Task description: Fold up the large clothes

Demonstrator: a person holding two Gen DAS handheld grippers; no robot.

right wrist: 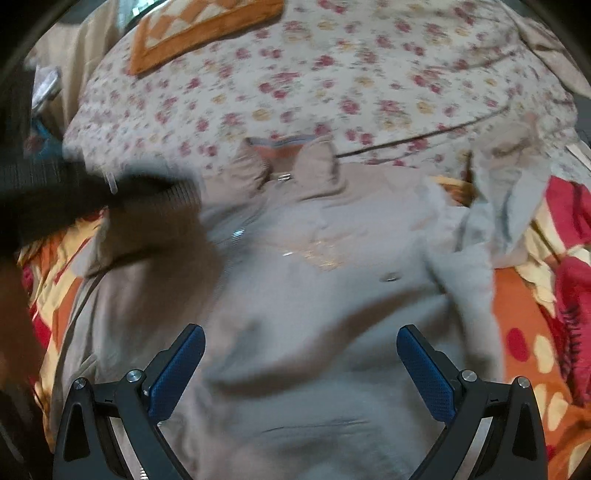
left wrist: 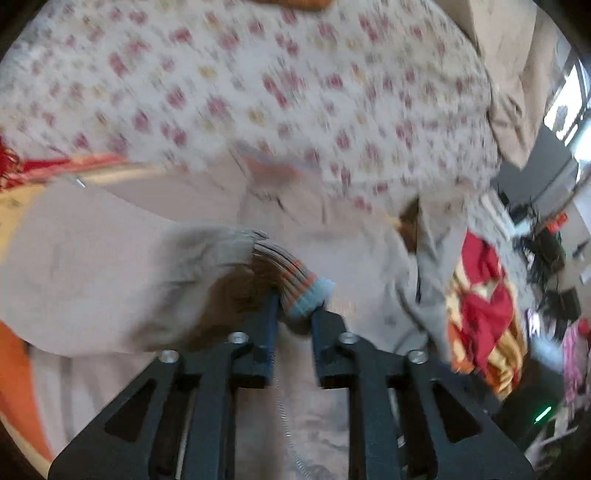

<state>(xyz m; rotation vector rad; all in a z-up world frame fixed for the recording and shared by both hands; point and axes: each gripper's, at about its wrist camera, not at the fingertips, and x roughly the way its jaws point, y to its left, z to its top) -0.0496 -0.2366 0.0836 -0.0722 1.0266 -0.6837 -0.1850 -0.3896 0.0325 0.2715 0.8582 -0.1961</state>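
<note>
A beige zip jacket (right wrist: pixel 295 288) lies face up on the bed, collar (right wrist: pixel 288 155) at the far end. In the left wrist view my left gripper (left wrist: pixel 295 310) is shut on the striped ribbed cuff (left wrist: pixel 299 288) of one sleeve (left wrist: pixel 110 266), which trails off to the left above the jacket's body (left wrist: pixel 332 229). In the right wrist view my right gripper (right wrist: pixel 301 347) stands wide open just over the jacket's lower front, nothing between its blue pads (right wrist: pixel 181 369). A person's dark sleeve (right wrist: pixel 74 188) reaches in blurred from the left over the jacket's shoulder.
A floral sheet (right wrist: pixel 351 81) covers the bed beyond the jacket. An orange patterned cloth (right wrist: pixel 192 33) lies at its far end. A red, orange and yellow blanket (right wrist: pixel 535 325) lies under and beside the jacket. Dark cables and clutter (left wrist: pixel 546 258) sit off the bed's right side.
</note>
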